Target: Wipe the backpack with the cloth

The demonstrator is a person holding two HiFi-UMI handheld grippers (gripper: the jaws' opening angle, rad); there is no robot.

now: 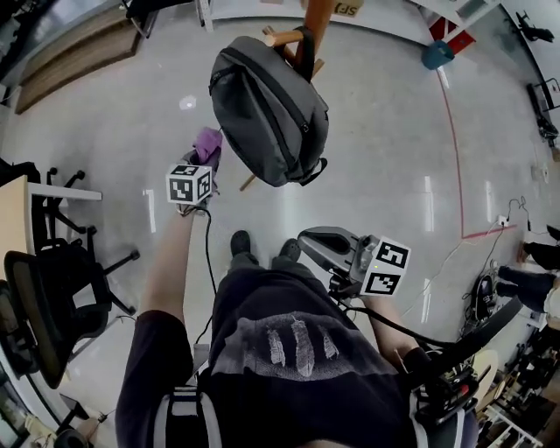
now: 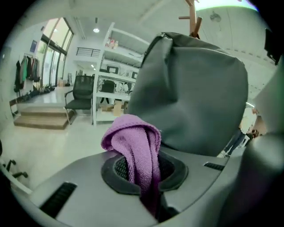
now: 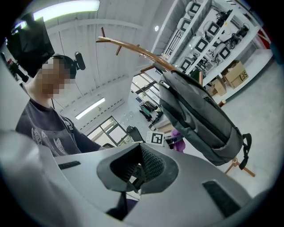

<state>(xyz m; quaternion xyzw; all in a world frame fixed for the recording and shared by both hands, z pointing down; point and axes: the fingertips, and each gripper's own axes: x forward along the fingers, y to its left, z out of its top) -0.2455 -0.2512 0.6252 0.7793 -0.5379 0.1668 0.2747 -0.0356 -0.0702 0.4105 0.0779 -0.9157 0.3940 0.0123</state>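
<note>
Left gripper (image 2: 141,179) jaws clenched on cloth (image 2: 133,144). Backpack (image 1: 267,109) hangs from wooden rack (image 1: 315,26), just ahead, slightly right of cloth (long axis roughly up-down). Right gripper (image 3: 133,170) jaws together, empty, farther off.

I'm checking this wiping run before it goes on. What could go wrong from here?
1. The backpack hangs free from the wooden rack, and the right tool, shut and empty, is not steadying it; a push may just swing it.
2. The cloth is bunched in the left tool with little sticking out, so the tool's hard jaws might rub the fabric instead.
</note>
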